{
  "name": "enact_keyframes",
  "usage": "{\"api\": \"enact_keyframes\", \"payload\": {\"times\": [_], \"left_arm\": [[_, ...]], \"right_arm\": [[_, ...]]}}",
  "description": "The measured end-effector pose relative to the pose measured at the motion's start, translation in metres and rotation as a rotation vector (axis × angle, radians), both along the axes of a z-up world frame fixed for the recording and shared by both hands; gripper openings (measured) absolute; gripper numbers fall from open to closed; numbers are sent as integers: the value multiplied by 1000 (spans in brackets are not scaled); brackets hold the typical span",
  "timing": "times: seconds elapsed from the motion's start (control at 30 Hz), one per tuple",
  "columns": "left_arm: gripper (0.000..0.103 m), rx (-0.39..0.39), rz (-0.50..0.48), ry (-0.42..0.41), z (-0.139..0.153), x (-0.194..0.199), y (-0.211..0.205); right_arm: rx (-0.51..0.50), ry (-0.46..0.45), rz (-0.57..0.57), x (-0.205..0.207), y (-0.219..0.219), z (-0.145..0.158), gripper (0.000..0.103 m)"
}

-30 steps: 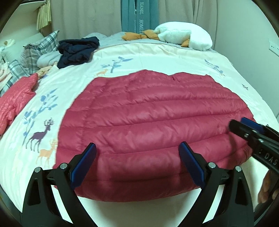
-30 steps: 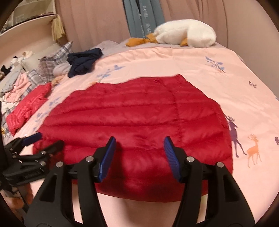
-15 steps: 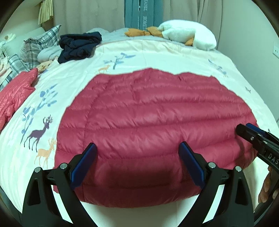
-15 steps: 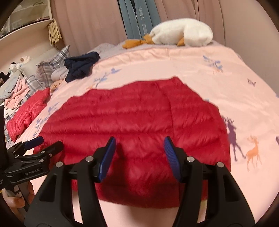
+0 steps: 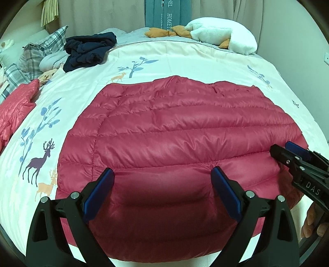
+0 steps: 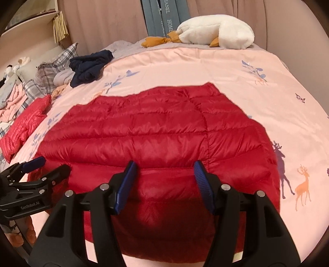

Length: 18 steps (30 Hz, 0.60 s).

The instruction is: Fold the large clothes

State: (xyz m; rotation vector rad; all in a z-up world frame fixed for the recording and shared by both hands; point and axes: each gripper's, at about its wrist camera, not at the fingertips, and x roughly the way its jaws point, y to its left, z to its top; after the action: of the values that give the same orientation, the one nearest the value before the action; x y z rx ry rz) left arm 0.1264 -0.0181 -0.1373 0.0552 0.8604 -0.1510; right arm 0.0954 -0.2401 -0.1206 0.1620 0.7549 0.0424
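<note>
We have edged our left gripper [image 5: 162, 191] in over the near hem of the red down jacket [image 5: 174, 139], spread flat mid-bed; both it and our right gripper [image 6: 164, 182] gape wide, holding nothing, so no fold is begun.

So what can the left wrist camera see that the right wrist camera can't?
Only the left wrist view shows the wall socket at its right edge, and the right hand-held gripper from the side.

Only the right wrist view shows the shelf at upper left, the pink clothes beneath it, and the left hand-held gripper from the side.

Both show the big red puffy jacket spread flat on the deer-print bedcover, the dark blue clothes, the white plush toy and a second red jacket. Both grippers are open, holding nothing.
</note>
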Motion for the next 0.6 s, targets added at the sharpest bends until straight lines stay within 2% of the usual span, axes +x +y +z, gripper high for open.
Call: {"api": "enact_keyframes", "payload": {"times": [0.13,0.23,0.37,0.6], "left_arm": [[96,-20,10,-27,7,-6,5],[96,-17,25,-30,8,-2,8],[96,-4,28,-5,3,7,8],[96,-7,36,4,10,1,11]], "right_arm": [[-51,-30,-4,-2,0,6,62],[-15,24,-13,10,-8,-5,62],[17,45,-15,14,-12,-10,63],[23,-13,-15,-14,-11,9,63]]}}
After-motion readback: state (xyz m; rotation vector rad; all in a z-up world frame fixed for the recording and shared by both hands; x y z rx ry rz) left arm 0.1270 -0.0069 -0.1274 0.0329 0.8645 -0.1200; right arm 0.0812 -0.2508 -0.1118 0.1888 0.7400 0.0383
